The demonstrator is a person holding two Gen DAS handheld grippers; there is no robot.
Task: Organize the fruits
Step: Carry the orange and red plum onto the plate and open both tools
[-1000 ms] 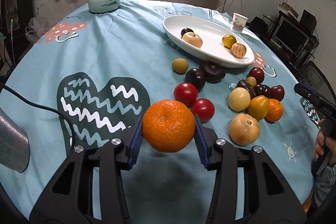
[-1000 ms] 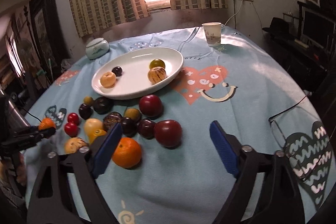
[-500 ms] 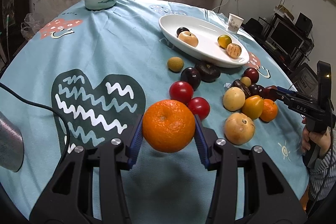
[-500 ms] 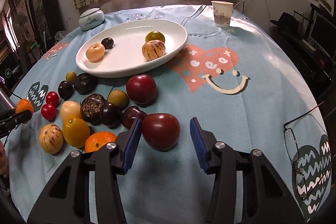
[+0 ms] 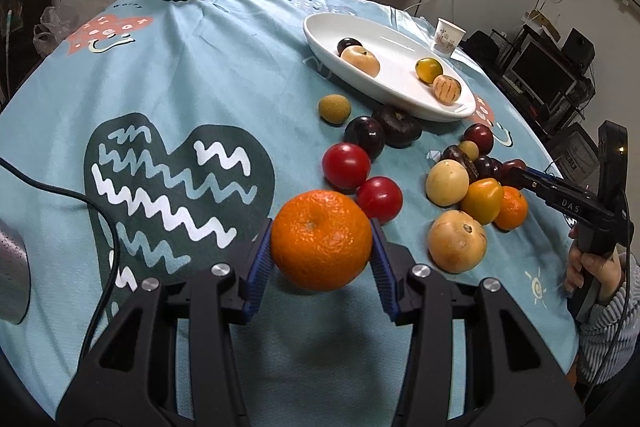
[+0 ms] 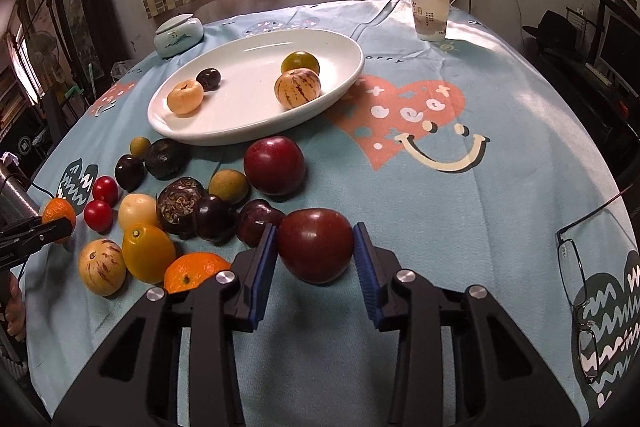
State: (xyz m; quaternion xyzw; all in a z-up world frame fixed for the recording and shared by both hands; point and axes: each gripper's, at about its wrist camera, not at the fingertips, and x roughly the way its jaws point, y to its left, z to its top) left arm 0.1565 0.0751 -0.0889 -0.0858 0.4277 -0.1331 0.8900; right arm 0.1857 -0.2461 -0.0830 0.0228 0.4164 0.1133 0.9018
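My left gripper (image 5: 321, 247) is shut on an orange (image 5: 320, 237) and holds it above the blue cloth. My right gripper (image 6: 315, 247) has its jaws closing around a dark red tomato (image 6: 316, 245) that rests on the cloth; both blue pads touch its sides. Just left of it lies a pile of mixed fruit (image 6: 180, 211). Behind the pile, a white oval plate (image 6: 256, 135) holds several fruits. In the left wrist view the right gripper (image 5: 520, 173) reaches into the pile from the right edge.
A paper cup (image 6: 430, 13) and a lidded ceramic jar (image 6: 178, 35) stand at the far side of the round table. Glasses (image 6: 580, 279) lie at the right edge. A black cable (image 5: 80, 195) and a metal object (image 5: 8, 279) are at the left.
The right gripper has moved forward and down over the dark red tomato, and its jaws have narrowed from wide apart onto its sides. The left gripper still holds the orange in place.
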